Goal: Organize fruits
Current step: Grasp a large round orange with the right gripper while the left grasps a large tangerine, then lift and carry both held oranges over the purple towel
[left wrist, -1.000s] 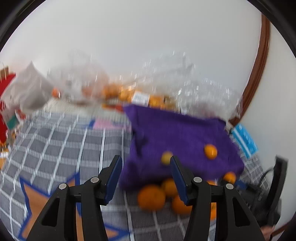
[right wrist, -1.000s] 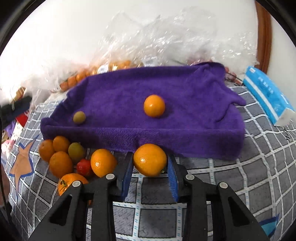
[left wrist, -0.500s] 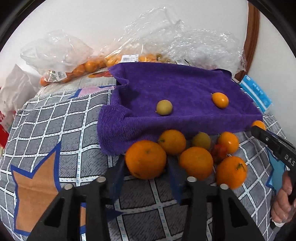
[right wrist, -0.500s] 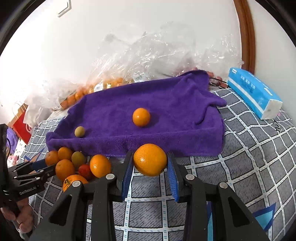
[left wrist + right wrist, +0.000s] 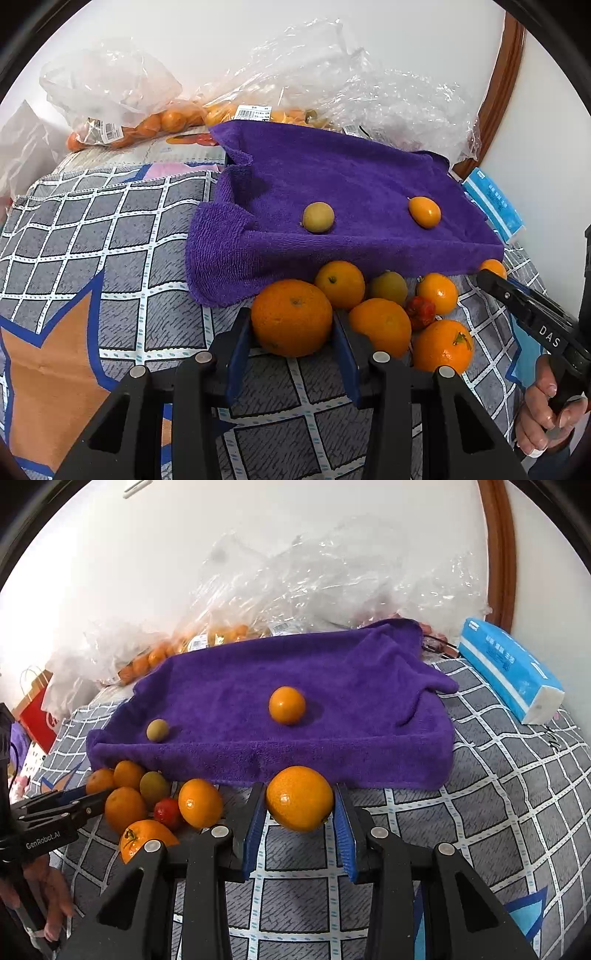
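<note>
A purple towel [image 5: 351, 192] covers a raised tray and holds a small green-yellow fruit [image 5: 318, 217] and a small orange fruit [image 5: 424, 211]. In front of it lies a pile of oranges [image 5: 380, 325] with a small red fruit [image 5: 420, 312]. My left gripper [image 5: 291, 339] is shut on a large orange [image 5: 291, 317] at the pile's left end. My right gripper [image 5: 300, 812] is shut on another orange [image 5: 299, 798], held just in front of the towel [image 5: 295, 686]. The pile also shows in the right wrist view [image 5: 147, 801].
Clear plastic bags of oranges [image 5: 155, 118] and crumpled plastic [image 5: 332, 583] lie behind the towel against the wall. A blue tissue pack [image 5: 511, 668] lies at the right. The surface is a grey checked cloth [image 5: 92, 240]. A red paper bag [image 5: 37, 716] stands far left.
My left gripper came down to the pile and closed on the large orange. My right gripper lifted its orange and drew back a little from the towel.
</note>
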`<state>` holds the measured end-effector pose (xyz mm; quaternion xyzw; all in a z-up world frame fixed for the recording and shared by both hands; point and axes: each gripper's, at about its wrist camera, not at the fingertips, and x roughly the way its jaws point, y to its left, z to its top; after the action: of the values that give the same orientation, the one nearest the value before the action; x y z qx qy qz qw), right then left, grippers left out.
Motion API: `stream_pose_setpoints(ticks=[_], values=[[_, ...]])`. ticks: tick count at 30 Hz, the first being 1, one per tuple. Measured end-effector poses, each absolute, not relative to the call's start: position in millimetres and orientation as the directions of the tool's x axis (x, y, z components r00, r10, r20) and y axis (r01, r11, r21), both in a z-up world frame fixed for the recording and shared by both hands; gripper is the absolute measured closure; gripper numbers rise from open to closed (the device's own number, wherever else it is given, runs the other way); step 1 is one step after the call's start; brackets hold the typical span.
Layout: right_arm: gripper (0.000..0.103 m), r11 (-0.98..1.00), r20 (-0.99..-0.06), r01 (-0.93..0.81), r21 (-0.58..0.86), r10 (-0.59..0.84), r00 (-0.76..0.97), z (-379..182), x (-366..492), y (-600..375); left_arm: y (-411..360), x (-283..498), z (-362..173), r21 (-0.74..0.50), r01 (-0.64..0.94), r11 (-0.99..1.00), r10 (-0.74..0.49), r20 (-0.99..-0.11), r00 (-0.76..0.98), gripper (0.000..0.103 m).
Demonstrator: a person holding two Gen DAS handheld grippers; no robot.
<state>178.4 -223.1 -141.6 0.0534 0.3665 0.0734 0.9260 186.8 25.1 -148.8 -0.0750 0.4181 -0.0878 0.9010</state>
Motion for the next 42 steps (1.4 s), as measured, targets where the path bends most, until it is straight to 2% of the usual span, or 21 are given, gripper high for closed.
stream_pose_setpoints(ticks=[5, 10, 17, 25, 33, 42], values=[[0.067, 0.987, -0.67, -0.094, 0.126, 0.155, 0.726, -140, 177, -219, 26, 186, -150, -0.22, 0.092, 0.971, -0.228, -0.738, 0.635, 0.062], [0.067, 0.989, -0.681, -0.111, 0.102, 0.151, 0.716, -141, 179, -214, 17, 187, -149, -0.16, 0.109, 0.981, -0.192, -0.753, 0.63, 0.062], [0.067, 0.99, -0.701, -0.109, 0.086, 0.138, 0.7, -144, 182, -213, 26, 185, -149, -0.217, 0.109, 0.97, -0.235, -0.733, 0.638, 0.062], [0.067, 0.987, -0.65, -0.115, 0.114, 0.161, 0.742, -136, 172, -218, 29, 166, -134, -0.227, 0.121, 0.966, -0.242, -0.641, 0.728, 0.062], [0.067, 0.988, -0.624, -0.108, 0.109, 0.153, 0.767, -131, 167, -219, 22, 150, -121, -0.177, 0.138, 0.974, -0.216, -0.564, 0.797, 0.062], [0.067, 0.986, -0.616, -0.1, 0.137, 0.164, 0.771, -131, 167, -225, 35, 152, -121, -0.218, 0.077, 0.973, -0.189, -0.555, 0.81, 0.062]])
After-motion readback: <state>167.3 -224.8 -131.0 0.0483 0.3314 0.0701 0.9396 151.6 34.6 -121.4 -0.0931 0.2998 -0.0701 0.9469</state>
